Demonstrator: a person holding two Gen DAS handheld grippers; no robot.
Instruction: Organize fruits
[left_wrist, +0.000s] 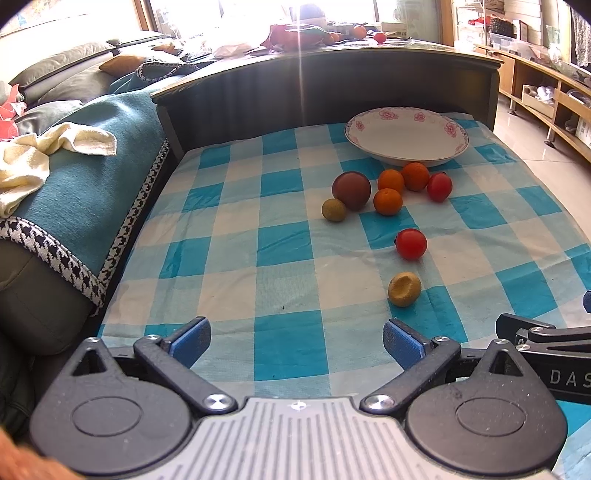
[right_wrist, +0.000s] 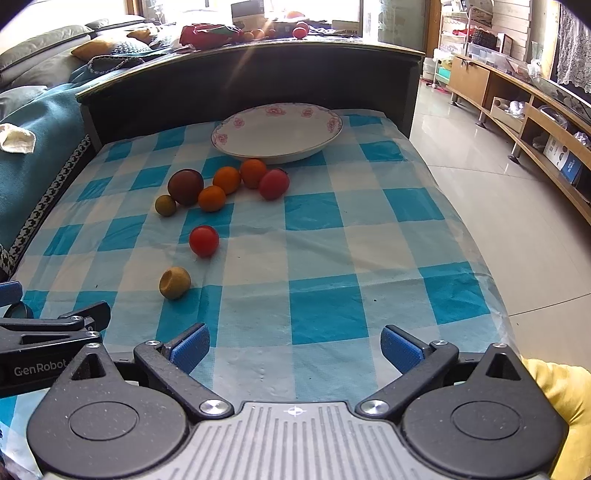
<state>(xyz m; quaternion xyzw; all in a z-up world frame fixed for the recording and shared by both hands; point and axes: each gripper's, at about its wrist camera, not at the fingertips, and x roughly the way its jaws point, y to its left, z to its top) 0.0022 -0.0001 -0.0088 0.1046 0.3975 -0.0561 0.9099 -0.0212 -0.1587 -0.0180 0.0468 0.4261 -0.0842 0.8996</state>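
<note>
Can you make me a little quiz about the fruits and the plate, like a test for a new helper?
1. True or false: the plate already has fruit in it.
2. How many orange fruits sit in the bunch next to the plate? A) one B) three C) five
3. Fill in: the fruit nearest the left claw is the ______ one with a dent.

Key
1. False. The plate holds nothing; all the fruits lie on the checked cloth.
2. B. Three orange fruits sit between the dark round fruit and a red fruit.
3. Yellow-brown. Both the left claw and the right claw are open and hold nothing.
</note>
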